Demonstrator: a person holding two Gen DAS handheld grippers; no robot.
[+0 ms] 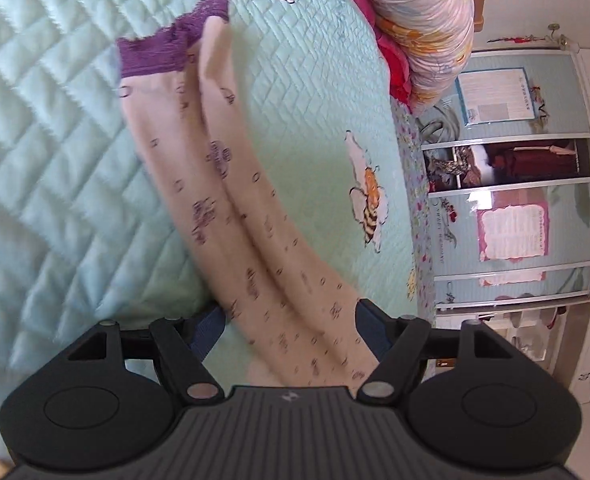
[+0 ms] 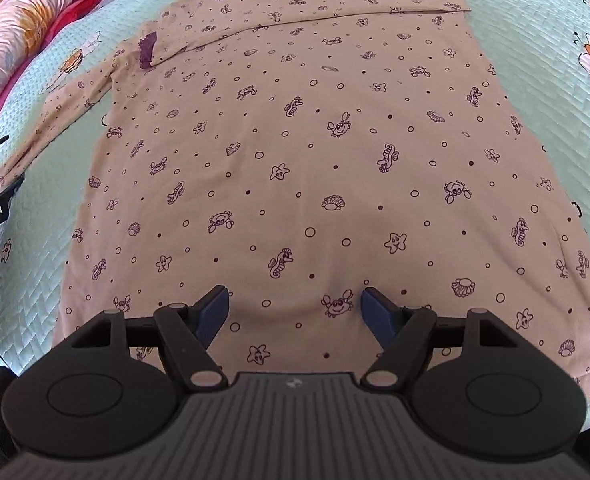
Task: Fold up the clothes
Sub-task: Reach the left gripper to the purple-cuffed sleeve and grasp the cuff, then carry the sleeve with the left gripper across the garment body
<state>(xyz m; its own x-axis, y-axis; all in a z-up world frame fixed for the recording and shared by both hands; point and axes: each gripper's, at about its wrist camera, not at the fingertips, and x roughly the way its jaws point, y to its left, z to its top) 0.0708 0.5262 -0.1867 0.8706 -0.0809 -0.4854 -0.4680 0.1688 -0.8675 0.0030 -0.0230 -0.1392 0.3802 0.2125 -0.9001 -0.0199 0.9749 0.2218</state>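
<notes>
Left gripper (image 1: 291, 320) fingers wide around the sleeve (image 1: 231, 200), grip uncertain; right gripper (image 2: 295, 308) open, empty over the shirt (image 2: 315, 140): lay sleeve flat across on the bed (image 2: 535, 20).

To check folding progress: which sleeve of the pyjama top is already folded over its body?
The sleeve lying across the top's upper part, its purple cuff resting on the body. The other sleeve stretches sideways onto the green bedspread.

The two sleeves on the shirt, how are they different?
The far sleeve lies folded flat across the shirt; the near sleeve sticks out sideways, bunched between the left gripper fingers. Both are beige with purple lace cuffs.
</notes>
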